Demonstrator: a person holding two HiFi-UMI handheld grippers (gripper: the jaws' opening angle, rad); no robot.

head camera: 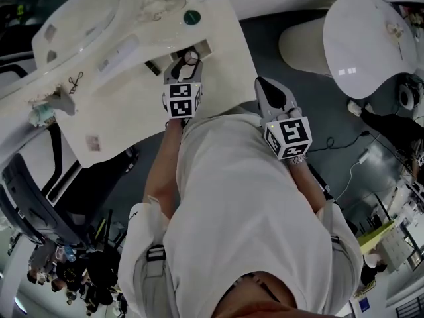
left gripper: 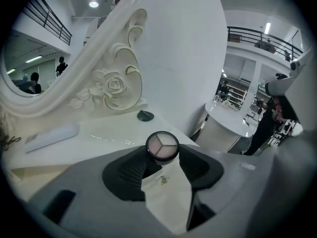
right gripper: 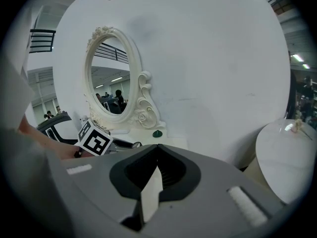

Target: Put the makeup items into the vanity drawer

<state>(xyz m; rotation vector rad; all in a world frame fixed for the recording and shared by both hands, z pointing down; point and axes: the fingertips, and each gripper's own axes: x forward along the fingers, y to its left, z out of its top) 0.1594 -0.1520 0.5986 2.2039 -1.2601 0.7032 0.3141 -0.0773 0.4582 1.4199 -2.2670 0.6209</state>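
Between the left gripper's fingers sits a compact.

The round compact with a black rim is seen to be of glossy plastic, its three pale powder pans matt. The left gripper and the right gripper are moulded in smooth, matt grey plastic, and their black pads are finely ribbed. The cream vanity top is finished smooth and glossy, with highlights reflected. The carved cream mirror frame is given a soft sheen. The person's white shirt is made of matt cloth.
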